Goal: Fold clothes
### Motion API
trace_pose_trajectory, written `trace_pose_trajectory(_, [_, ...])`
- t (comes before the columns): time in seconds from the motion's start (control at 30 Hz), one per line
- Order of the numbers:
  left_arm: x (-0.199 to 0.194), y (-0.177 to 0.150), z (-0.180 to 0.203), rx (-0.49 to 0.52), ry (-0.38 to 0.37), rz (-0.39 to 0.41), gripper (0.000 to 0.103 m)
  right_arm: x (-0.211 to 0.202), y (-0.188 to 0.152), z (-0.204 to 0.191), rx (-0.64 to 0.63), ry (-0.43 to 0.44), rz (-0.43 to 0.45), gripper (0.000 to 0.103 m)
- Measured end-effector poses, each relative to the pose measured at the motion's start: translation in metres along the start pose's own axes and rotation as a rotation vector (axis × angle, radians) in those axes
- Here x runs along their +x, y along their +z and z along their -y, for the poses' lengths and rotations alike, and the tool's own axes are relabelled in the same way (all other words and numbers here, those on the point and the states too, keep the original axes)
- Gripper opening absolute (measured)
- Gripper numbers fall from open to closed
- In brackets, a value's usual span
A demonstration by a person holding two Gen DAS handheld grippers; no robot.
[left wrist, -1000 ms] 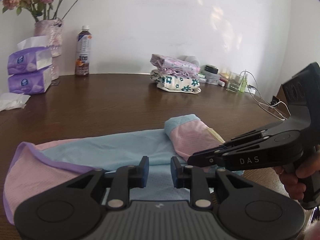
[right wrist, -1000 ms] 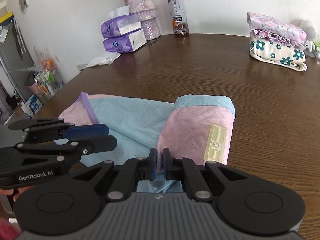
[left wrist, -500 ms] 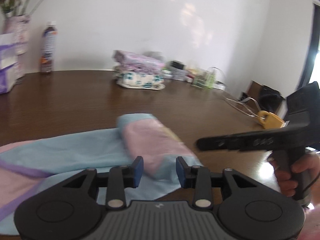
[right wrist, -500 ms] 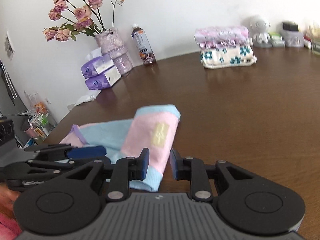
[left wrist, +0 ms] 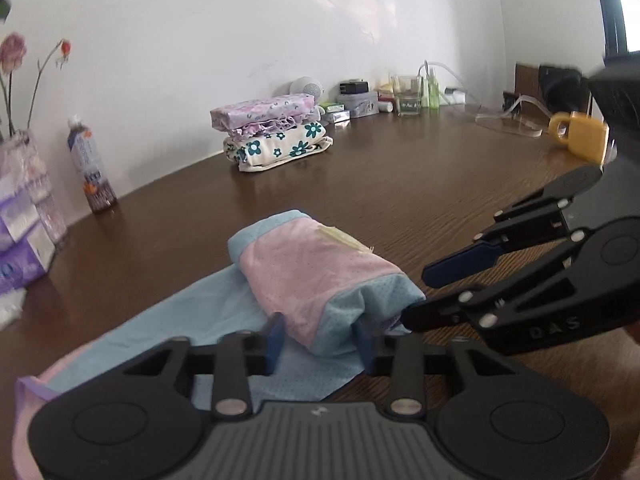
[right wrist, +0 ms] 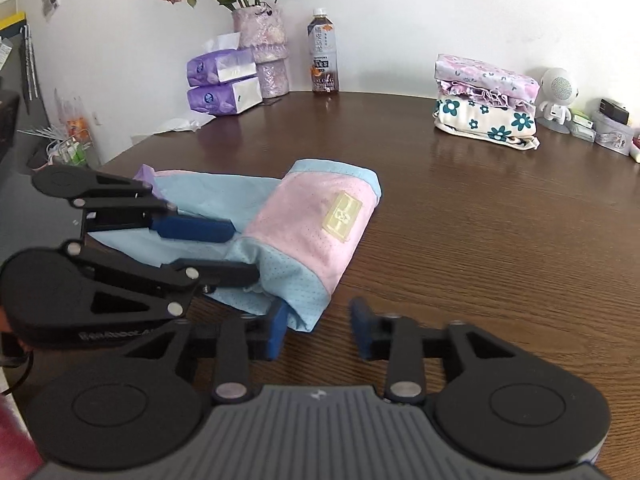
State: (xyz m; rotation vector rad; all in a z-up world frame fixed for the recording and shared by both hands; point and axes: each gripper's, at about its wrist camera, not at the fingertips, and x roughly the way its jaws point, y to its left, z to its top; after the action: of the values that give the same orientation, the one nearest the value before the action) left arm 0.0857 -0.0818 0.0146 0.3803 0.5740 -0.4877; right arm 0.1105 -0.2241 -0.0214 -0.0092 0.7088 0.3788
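Left hand-held gripper (left wrist: 318, 338) wide, fingers straddling near end of pink-and-blue garment (left wrist: 316, 276), not clamped. Right hand-held gripper (right wrist: 318, 326) wide too, left fingertip (right wrist: 276, 330) touching folded end, holding nothing. Garment partly rolled, rest flat on brown bench (right wrist: 500, 220), near edge. Beyond: folded floral stack (right wrist: 486, 100), bottle (right wrist: 323, 58), tissue packs (right wrist: 224, 84), flower vase (right wrist: 268, 52) by wall.

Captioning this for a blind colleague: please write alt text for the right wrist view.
A pink-and-blue garment, partly folded, lies on a dark wooden table, with the open right hand-held gripper just before it and the left hand-held gripper at its near end. Folded clothes are stacked behind.
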Motion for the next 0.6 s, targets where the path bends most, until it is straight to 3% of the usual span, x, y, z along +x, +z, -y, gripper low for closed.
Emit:
trace_pose_trajectory(0.1, [-0.001,-0.005,0.003,0.011,0.024,-0.006,0.005,0.002,-0.002,0.003,0.031,0.01,-0.003,0.004])
trace_pose_trajectory(0.27, [-0.003,-0.012,0.004,0.004,0.025,-0.016,0.005,0.005,-0.006,0.01,0.087,0.035,-0.005,0.004])
trace_pose_trajectory(0.47, [-0.009,-0.008,0.008,0.018,0.022,0.004,0.02,-0.004,-0.007,0.01,0.095,0.049,0.022,0.008])
trace_pose_trajectory(0.6, [-0.002,-0.008,0.014,0.053,0.061,-0.013,0.021,-0.002,-0.006,0.008,0.082,0.024,0.025,0.008])
